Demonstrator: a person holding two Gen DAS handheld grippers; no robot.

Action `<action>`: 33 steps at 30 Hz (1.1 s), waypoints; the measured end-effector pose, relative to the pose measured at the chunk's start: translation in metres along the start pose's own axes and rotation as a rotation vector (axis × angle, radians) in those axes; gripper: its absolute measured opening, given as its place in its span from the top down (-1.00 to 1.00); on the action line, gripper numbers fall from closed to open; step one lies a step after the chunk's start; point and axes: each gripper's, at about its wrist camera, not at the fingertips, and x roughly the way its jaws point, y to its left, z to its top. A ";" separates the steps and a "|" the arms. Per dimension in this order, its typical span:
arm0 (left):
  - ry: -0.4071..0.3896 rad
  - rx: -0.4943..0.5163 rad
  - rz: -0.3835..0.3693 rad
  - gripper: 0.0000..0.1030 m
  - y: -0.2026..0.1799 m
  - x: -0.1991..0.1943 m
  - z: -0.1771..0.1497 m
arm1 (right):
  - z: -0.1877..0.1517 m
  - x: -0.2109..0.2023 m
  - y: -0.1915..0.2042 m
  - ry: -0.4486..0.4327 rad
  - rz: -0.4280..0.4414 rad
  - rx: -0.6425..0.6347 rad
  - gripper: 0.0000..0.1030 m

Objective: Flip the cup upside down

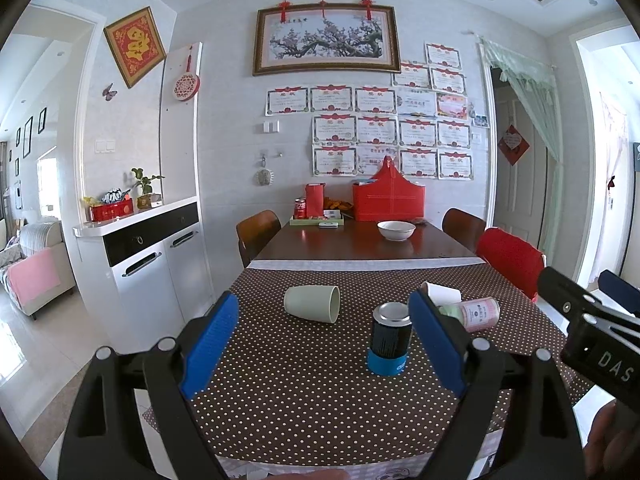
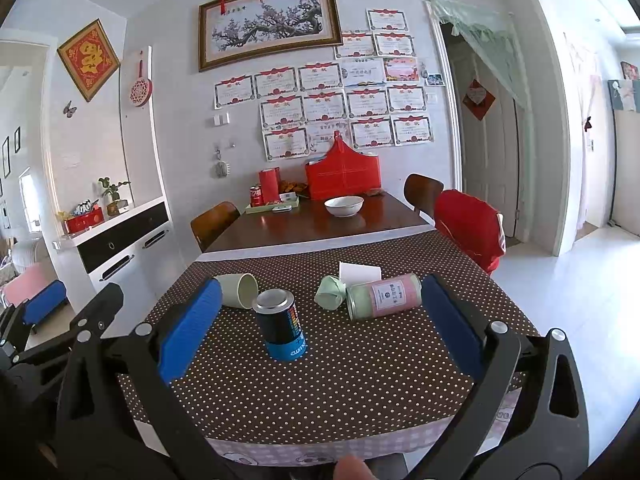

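The cup [image 1: 313, 303] lies on its side on the dotted cloth [image 1: 304, 384], mouth toward 3 o'clock, at about 11 o'clock from the upright can [image 1: 390, 338]. At 2 o'clock from the can lie a pink tin [image 2: 386, 295], a small green cup [image 2: 330, 292] and a white cup [image 2: 358, 271]. Both the left gripper [image 1: 324, 340] and the right gripper [image 2: 316, 320] hover short of the table with jaws spread wide, holding nothing. The reach seems not yet begun; next, 1 gripper should close across the cup's wall, lift, then turn its rim down. Beyond the cloth, bare wood carries a bowl [image 1: 396, 230]; certificates cover the far wall.
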 end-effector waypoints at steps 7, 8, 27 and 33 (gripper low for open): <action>-0.001 0.002 -0.006 -0.66 0.002 -0.002 0.001 | -0.001 0.000 0.000 0.001 0.001 -0.001 -0.90; -0.002 0.002 -0.005 -0.66 0.002 -0.002 0.001 | -0.001 -0.001 0.000 0.000 0.001 -0.001 -0.90; -0.009 0.005 -0.009 -0.66 0.003 -0.007 0.004 | -0.003 0.001 0.007 0.010 0.006 -0.003 -0.90; 0.004 -0.010 0.007 -0.66 0.007 -0.007 0.007 | -0.002 0.002 0.006 0.010 0.006 -0.001 -0.90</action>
